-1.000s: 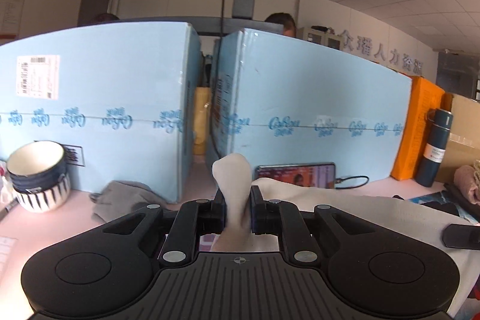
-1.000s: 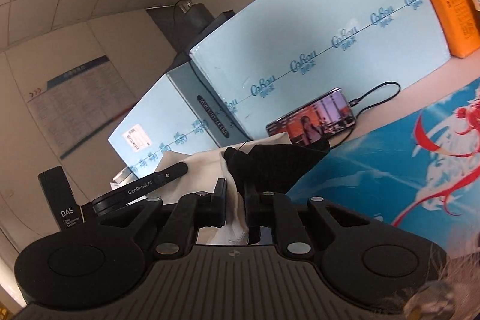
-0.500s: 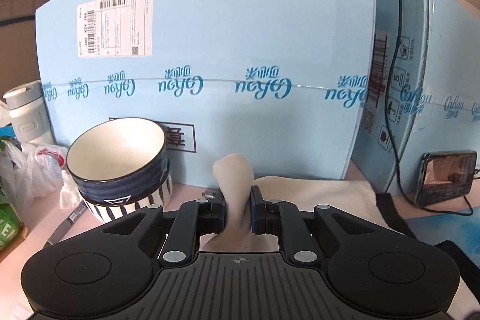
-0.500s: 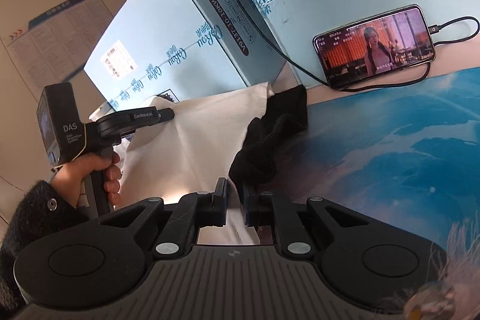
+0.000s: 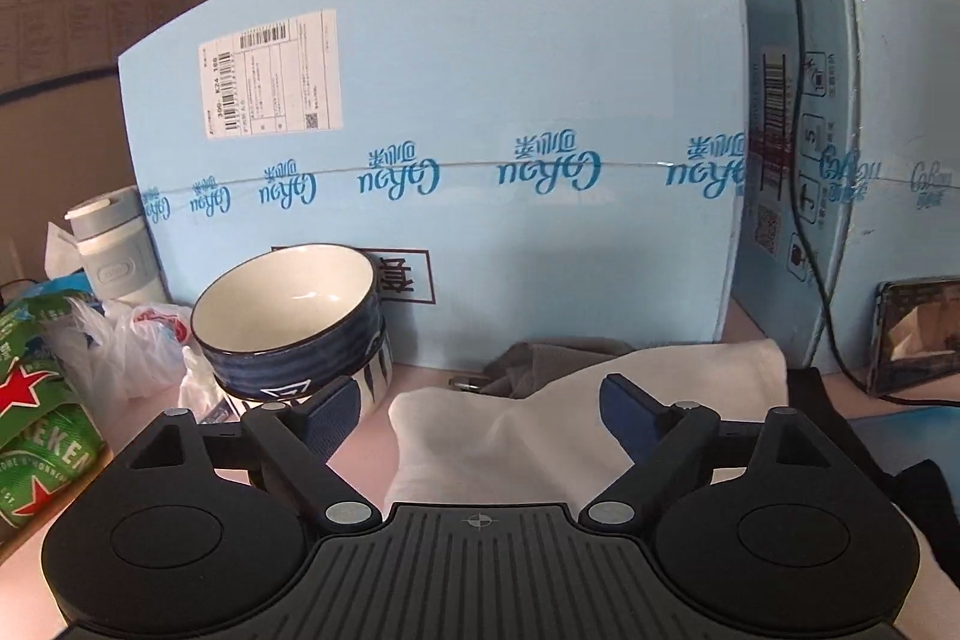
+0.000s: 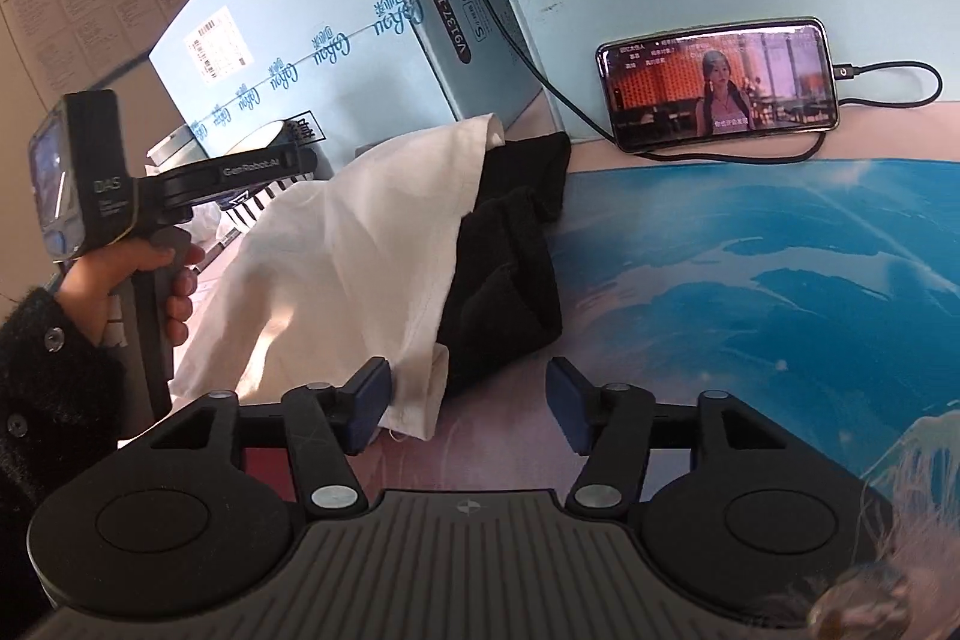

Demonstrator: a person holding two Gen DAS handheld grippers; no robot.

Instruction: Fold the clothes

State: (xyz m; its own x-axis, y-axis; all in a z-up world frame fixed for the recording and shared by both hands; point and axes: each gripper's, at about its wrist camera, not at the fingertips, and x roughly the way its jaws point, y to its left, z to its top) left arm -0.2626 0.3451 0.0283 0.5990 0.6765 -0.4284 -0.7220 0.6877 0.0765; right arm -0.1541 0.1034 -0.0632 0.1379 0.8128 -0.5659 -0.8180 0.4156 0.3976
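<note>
Two sets of tongs are letting go of one white garment (image 6: 336,244) that lies on the desk (image 5: 414,379) in front of the big blue box (image 5: 480,112).

Nearest the box's left face, the left tongs (image 5: 480,409) are opening and stand wide, with a raised hump of the white cloth between the pads but apparently clear of both. Closer to the phone (image 6: 717,85), which leans on the box's right face, the right tongs (image 6: 468,400) are opening too, about halfway; the cloth's corner brushes the left pad (image 6: 369,403) and the right pad is bare.

My worry is that this corner could catch on that pad and drag the fold open as the tongs pull away. A black garment (image 6: 510,268) bunched under the white one may also leave the fold lumpy. Beyond the left tongs, stacked bowls (image 5: 294,322) stand against the box, near enough for a sideways swing to knock.
</note>
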